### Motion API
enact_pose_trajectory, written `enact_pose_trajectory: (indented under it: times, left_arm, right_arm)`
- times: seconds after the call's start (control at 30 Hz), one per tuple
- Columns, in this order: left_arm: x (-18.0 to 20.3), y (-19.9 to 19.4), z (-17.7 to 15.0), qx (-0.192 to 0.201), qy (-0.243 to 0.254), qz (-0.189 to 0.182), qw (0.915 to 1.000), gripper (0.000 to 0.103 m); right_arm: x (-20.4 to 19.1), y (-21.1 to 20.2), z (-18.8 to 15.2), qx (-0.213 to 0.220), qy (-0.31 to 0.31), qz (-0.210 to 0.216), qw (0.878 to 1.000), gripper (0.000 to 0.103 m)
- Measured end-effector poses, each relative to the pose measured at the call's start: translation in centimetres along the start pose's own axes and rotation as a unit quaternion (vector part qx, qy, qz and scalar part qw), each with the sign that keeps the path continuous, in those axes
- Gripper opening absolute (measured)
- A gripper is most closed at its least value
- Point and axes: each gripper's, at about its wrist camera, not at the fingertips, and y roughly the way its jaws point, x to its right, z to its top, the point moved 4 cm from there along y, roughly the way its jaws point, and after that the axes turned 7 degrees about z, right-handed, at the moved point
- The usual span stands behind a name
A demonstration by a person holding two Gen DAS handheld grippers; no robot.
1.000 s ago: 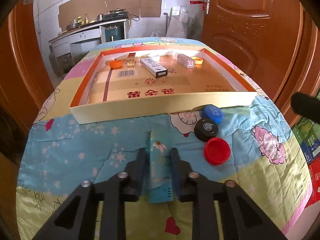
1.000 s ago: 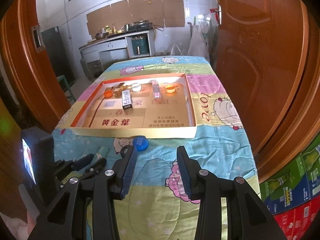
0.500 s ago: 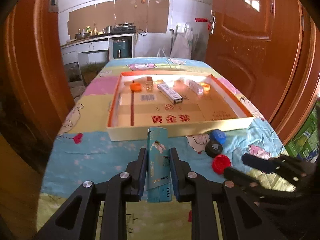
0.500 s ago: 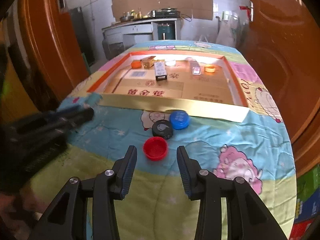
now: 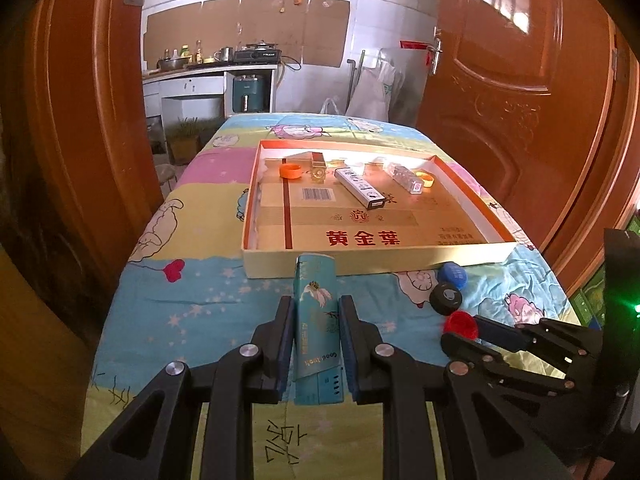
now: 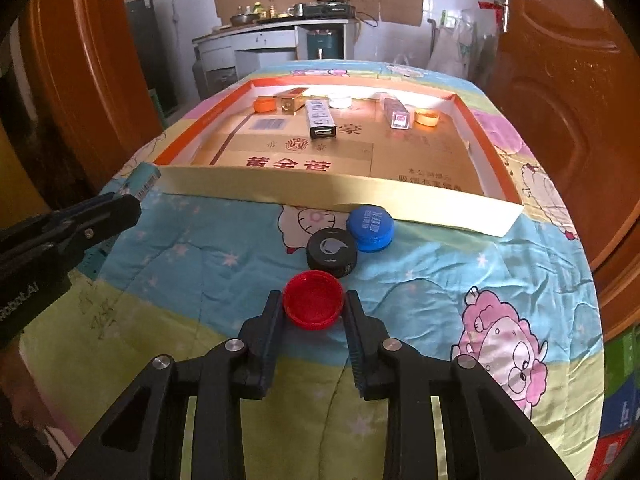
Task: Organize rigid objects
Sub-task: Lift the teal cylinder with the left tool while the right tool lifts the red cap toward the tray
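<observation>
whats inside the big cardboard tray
In the cardboard tray: two orange caps, a gold box, a white cap, a long silver box and a clear box. Its near wall hides the floor strip behind it.

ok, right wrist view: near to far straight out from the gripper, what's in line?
Right gripper → red cap → black cap → blue cap → near wall of the tray.
</observation>
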Motion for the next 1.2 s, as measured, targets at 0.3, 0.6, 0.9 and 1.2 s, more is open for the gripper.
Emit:
enact_pose_trajectory:
  times: [0.3,0.6,0.9,1.2]
  left_arm:
    - [0.4,-0.5,0.9,0.008,0.005,-0.012,0.9999,0.022]
    - [1.4,-1.3,3.4,0.023,0.003,-0.027,0.9994,0.022]
    - [2.3,-1.0,5.3,0.029,0.004,-0.028,0.9992,0.022]
    - [3.7,0.0,6.9,0.027,0.011,-0.036,0.9989,0.022]
  right_arm:
    - [-0.4,-3.4,1.0,0.035,0.0,0.002,0.999,0.03]
    - [-0.2,-6.4,3.6,0.082,0.006,0.002,0.997,0.03]
    - [0.7,-7.9,5.4,0.109,0.007,0.002,0.994,0.03]
    - [2.2,-8.1,6.6,0.121,0.015,0.002,0.993,0.03]
